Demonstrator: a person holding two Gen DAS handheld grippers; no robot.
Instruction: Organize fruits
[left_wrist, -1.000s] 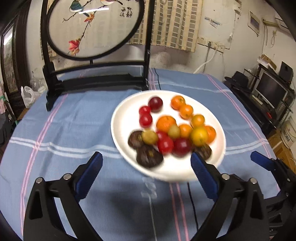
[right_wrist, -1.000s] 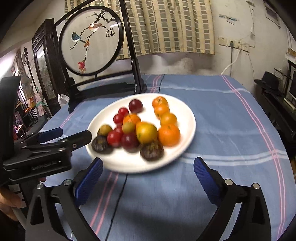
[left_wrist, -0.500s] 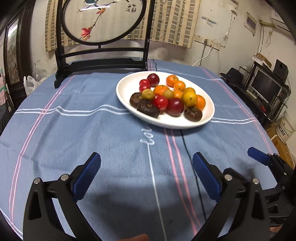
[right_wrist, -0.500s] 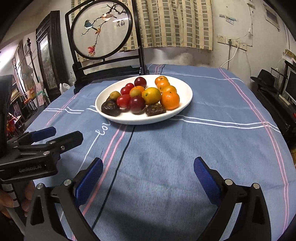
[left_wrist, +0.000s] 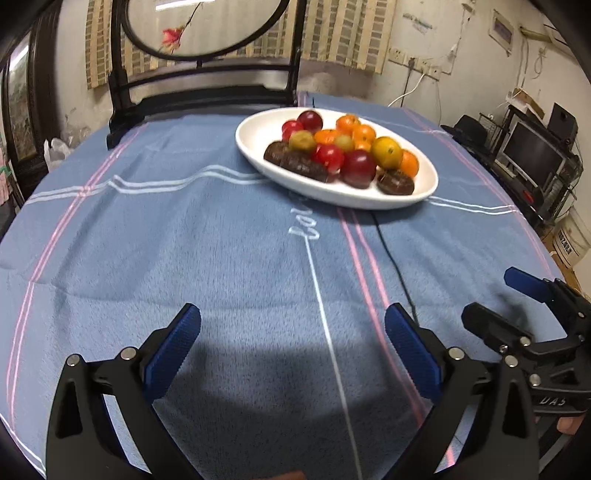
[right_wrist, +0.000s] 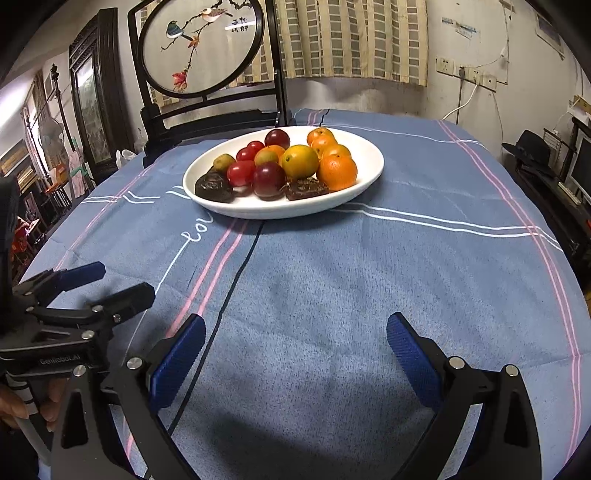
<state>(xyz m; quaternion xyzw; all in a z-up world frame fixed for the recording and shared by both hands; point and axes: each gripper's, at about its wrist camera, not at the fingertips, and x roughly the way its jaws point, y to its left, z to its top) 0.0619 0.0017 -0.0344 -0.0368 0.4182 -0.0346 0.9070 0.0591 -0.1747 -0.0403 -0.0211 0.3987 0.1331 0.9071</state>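
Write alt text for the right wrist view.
A white plate of oranges, red plums and dark fruits sits on a blue striped tablecloth. The right claw hangs open and empty in front; the left claw shows at left.

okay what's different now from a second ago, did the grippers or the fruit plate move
Both grippers pulled back from the white plate, which now sits farther off. The left gripper and right gripper are open and empty; nothing was grasped or released. The fruit lies as before.
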